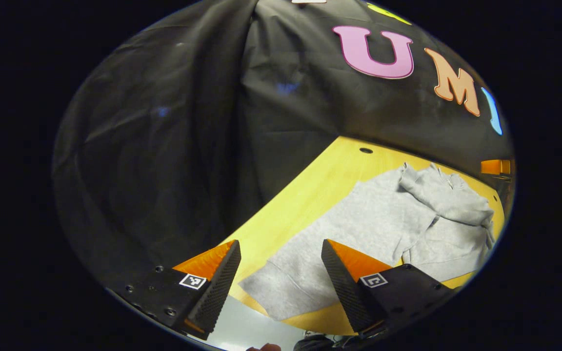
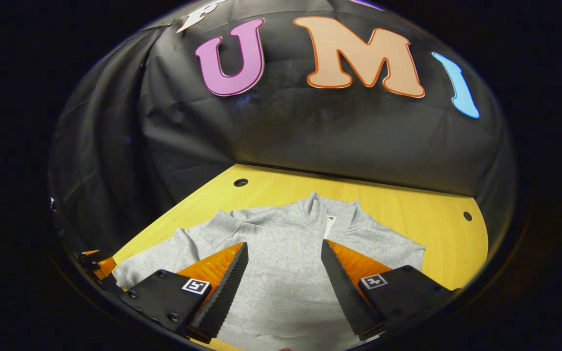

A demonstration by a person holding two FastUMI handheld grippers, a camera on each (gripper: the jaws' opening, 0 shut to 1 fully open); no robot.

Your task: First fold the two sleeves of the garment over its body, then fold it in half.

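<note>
Grey garment (image 2: 286,253) lies flat on the yellow table (image 2: 408,200), one sleeve (image 1: 444,195) apparently already over the body — left gripper (image 1: 281,273) and right gripper (image 2: 283,273) hang above it, jaws apart, empty, presumably poised for another grasp.

The garment (image 2: 281,253) is seen as soft, matt cloth with a fleecy, slightly nubbly face, ribbed at the hem. The table (image 2: 408,204) is shown as smooth wood with a light satin sheen and faint grain. The fingers (image 2: 225,287) of the right claw (image 2: 283,287) are faced with a rough, finely ribbed matt surface; the booth wall (image 2: 310,136) is made of creased cloth, faintly shiny
</note>
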